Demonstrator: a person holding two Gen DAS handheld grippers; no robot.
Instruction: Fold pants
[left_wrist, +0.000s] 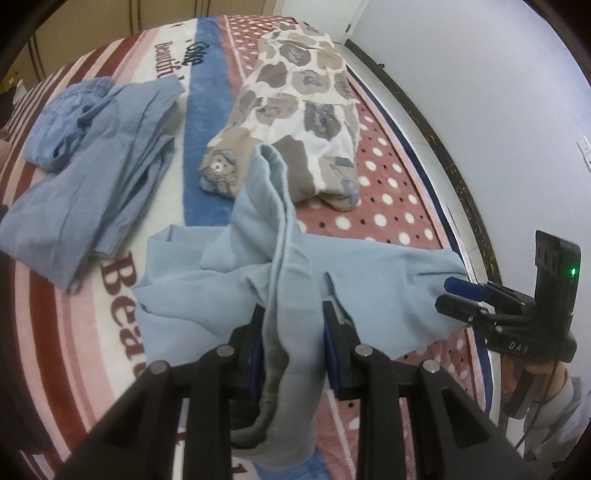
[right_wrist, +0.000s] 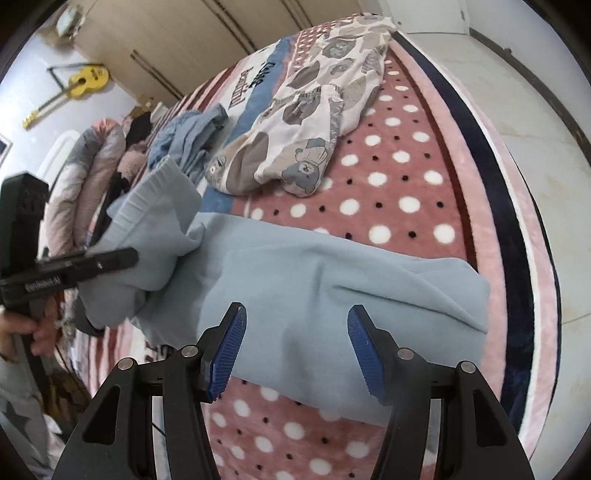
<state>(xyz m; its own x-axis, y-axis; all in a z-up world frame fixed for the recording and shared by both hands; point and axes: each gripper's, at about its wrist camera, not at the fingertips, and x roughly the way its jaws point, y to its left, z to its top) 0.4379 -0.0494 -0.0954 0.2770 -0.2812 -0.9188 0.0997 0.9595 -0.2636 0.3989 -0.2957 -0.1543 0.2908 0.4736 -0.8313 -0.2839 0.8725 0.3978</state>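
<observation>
On the left of the bed (left_wrist: 388, 192), in the left wrist view, a crumpled pair of darker blue trousers (left_wrist: 92, 158) lay on the striped blanket (left_wrist: 44, 332). Just right of them, across a blue band with lettering, sat a folded bear-print garment (left_wrist: 295, 122), apart from both blue items.

Nearer the camera lay the light blue pants (left_wrist: 369, 288), spread crosswise over the blanket's dotted part. The left gripper (left_wrist: 293, 325) had its jaws clamped on a bunched end of the pants, lifted so that the cloth rose in a fold and hung down between the fingers. In the right wrist view this raised end showed a ribbed cuff.

Farther right, the right gripper (right_wrist: 295, 350) hovered over the other part of the pants (right_wrist: 332, 288) near the bed's edge, its jaws spread wide with the blue pads (right_wrist: 227, 350) holding nothing. On the far wall hung a yellow guitar (right_wrist: 79, 86).
</observation>
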